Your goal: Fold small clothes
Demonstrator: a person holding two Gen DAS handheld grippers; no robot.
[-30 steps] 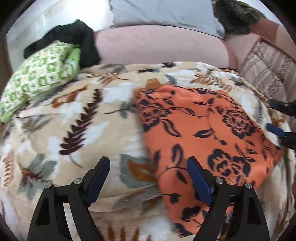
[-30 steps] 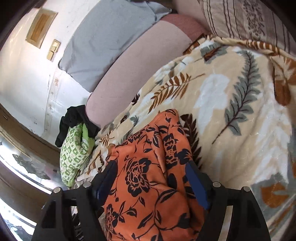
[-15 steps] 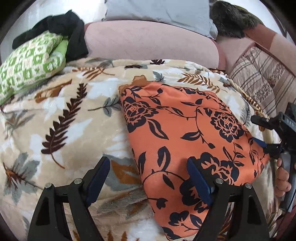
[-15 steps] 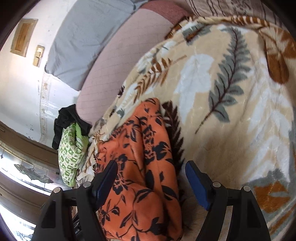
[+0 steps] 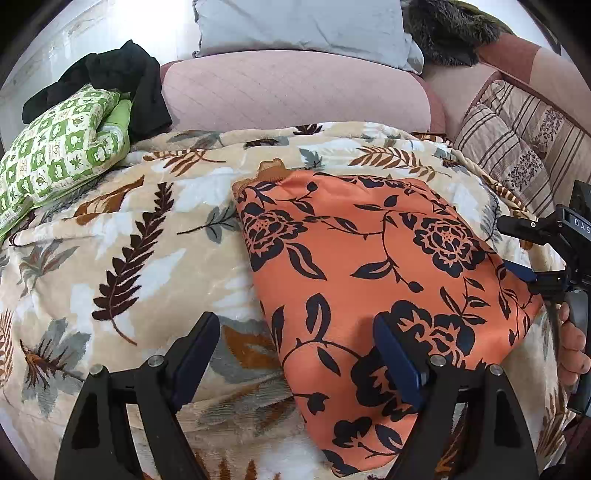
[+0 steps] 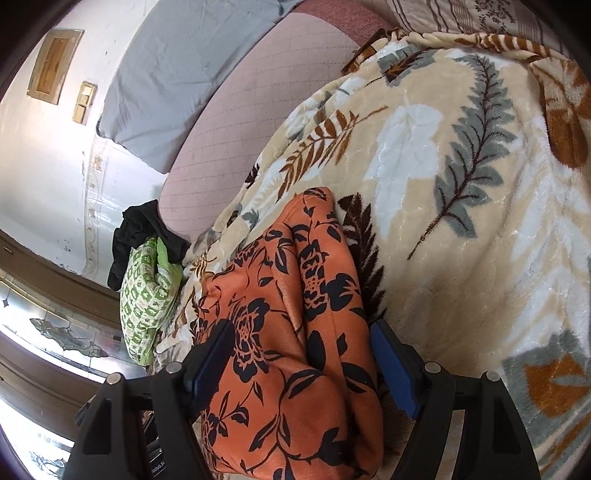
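Observation:
An orange garment with a black flower print (image 5: 369, 273) lies folded flat on a leaf-patterned blanket (image 5: 122, 236). My left gripper (image 5: 295, 354) is open just above its near left edge, one finger over the blanket, one over the cloth. My right gripper (image 6: 301, 354) is open and straddles the garment's (image 6: 295, 314) near end. In the left wrist view the right gripper (image 5: 524, 251) sits at the garment's right edge with a hand behind it.
A green-and-white folded cloth (image 5: 55, 151) and a black garment (image 5: 122, 77) lie at the far left. A pink bolster (image 5: 291, 96), grey pillow (image 5: 303, 26) and striped cushions (image 5: 517, 144) line the back and right.
Both grippers stay open. The left wrist view has swung left and risen slightly. The right gripper has pulled back to the garment's right edge.

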